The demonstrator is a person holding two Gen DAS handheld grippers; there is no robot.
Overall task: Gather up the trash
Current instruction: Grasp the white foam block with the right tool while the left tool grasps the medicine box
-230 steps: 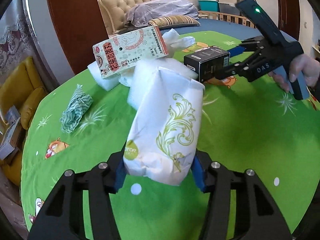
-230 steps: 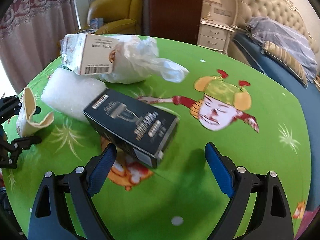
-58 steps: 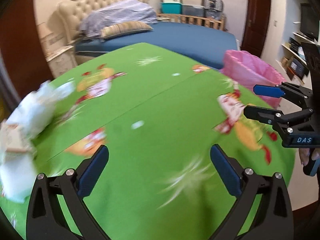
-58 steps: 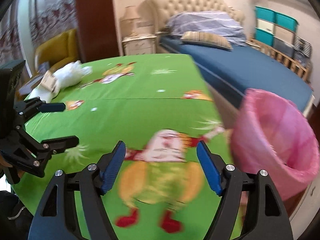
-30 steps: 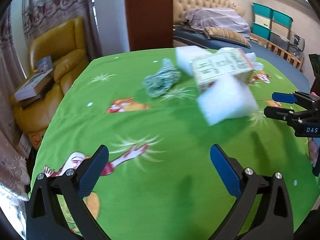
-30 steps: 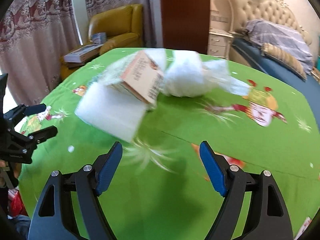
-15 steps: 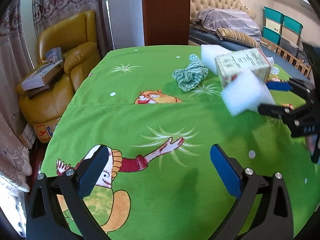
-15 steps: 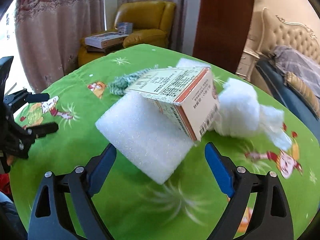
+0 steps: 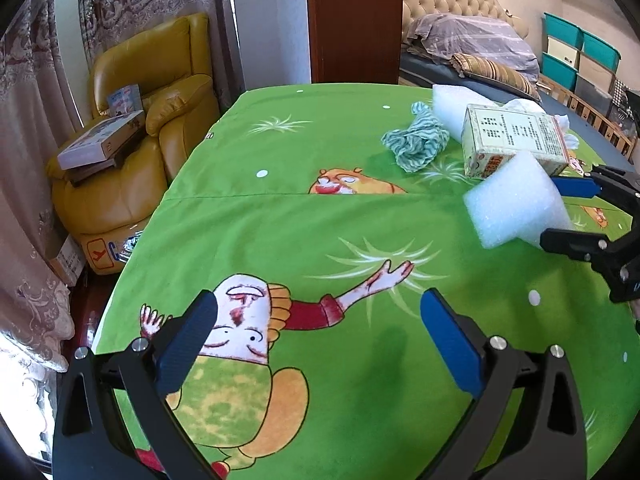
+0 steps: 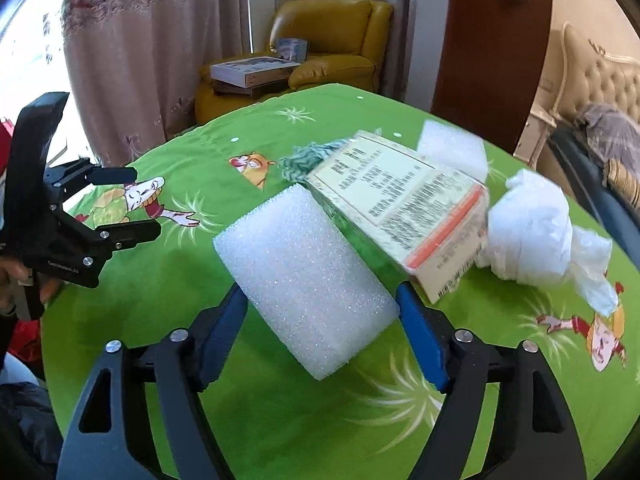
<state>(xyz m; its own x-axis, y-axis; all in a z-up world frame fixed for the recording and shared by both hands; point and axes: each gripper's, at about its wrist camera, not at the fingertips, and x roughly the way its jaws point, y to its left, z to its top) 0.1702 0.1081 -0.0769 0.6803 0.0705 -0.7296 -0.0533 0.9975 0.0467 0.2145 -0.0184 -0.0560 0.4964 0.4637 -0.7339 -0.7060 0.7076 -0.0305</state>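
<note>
While left gripper (image 9: pixel 316 332) gapes, right gripper (image 10: pixel 322 320) straddles foam block (image 10: pixel 304 284)

1. A green cartoon-printed tablecloth (image 9: pixel 280 216) is spread over the table.
2. A yellow leather armchair (image 9: pixel 132 128) is set beside the table, against patterned curtains (image 10: pixel 160 40).
3. Flat boxes (image 9: pixel 100 146) are stacked on the armchair's seat.
4. A bed with a tufted headboard (image 9: pixel 452 4) is seen behind, with teal storage bins (image 9: pixel 576 52) stacked beyond it.

Carton (image 10: pixel 394 196) with fine print too blurred to read, no other legible text
</note>
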